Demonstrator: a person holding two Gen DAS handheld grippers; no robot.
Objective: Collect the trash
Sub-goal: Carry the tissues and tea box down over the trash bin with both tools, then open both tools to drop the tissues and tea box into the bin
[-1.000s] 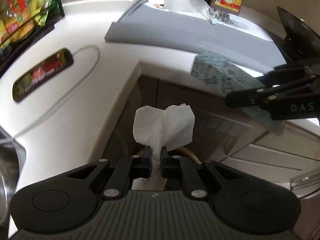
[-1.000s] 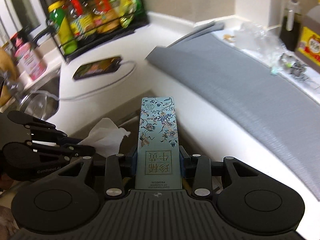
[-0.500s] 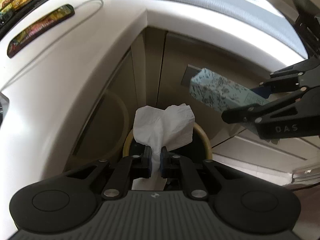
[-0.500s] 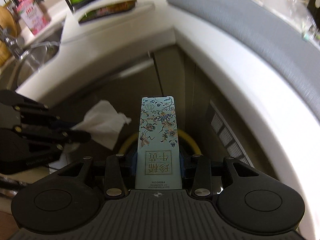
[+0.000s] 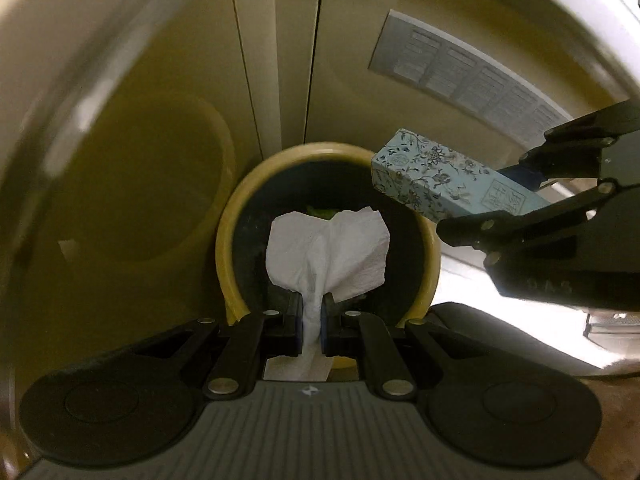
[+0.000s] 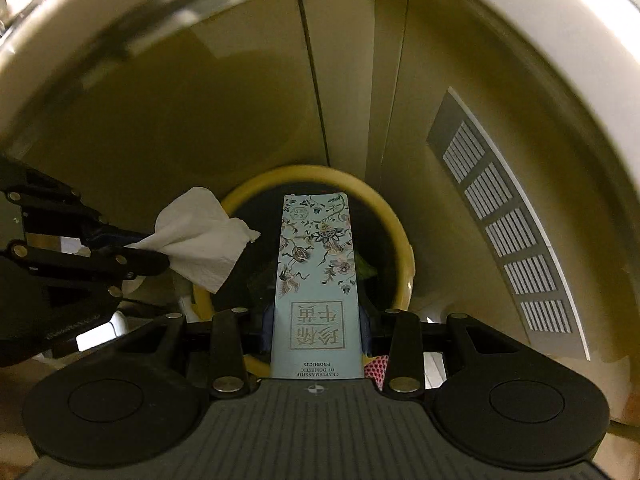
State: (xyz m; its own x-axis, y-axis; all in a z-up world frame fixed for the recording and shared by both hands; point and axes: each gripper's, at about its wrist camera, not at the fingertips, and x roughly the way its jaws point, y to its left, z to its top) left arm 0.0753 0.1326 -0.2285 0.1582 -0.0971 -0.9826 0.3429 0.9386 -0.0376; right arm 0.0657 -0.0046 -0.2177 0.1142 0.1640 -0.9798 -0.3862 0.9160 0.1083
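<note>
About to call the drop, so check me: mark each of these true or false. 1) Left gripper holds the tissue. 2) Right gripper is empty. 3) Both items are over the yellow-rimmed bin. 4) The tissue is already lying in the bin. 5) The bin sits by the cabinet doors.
1) True: the left gripper is shut on the white tissue.
2) False: the right gripper is shut on the floral blue box.
3) True: both hang above the yellow-rimmed bin.
4) False: it is pinched between the fingers, not released.
5) True: it stands in front of the cabinet doors.
</note>
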